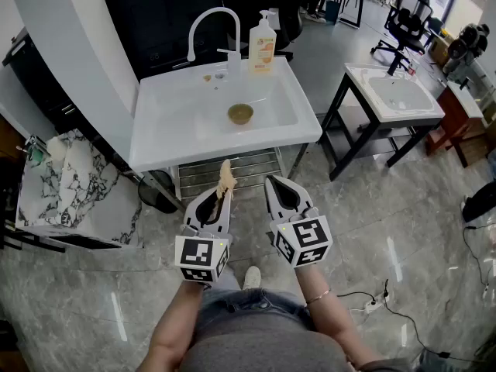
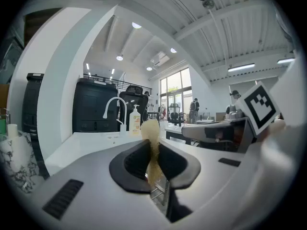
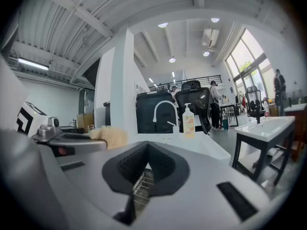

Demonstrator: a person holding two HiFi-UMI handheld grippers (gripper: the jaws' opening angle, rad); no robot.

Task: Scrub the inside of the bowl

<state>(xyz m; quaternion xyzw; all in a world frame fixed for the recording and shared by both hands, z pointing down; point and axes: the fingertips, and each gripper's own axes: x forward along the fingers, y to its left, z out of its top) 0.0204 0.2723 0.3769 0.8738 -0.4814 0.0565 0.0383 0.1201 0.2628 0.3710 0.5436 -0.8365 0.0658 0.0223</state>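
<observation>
A small brownish bowl (image 1: 240,114) sits in the basin of the white sink (image 1: 178,122), far ahead of both grippers. My left gripper (image 1: 224,192) is held over the floor in front of the sink, shut on a tan scrub sponge (image 1: 225,177) that sticks up past its tips. In the left gripper view the sponge (image 2: 151,134) is pinched between the black pads of the left gripper (image 2: 153,150). My right gripper (image 1: 277,186) hangs beside it, shut with nothing in it; the right gripper view shows the right gripper (image 3: 145,152) closed and the sponge (image 3: 109,137) off to its left. Neither gripper view shows the bowl.
A white faucet (image 1: 209,22) and an orange soap bottle (image 1: 262,45) stand at the sink's back rim. A wire rack (image 1: 232,169) lies under the sink. A marbled cabinet (image 1: 70,192) stands at left, a second sink table (image 1: 395,99) at right, with office chairs beyond.
</observation>
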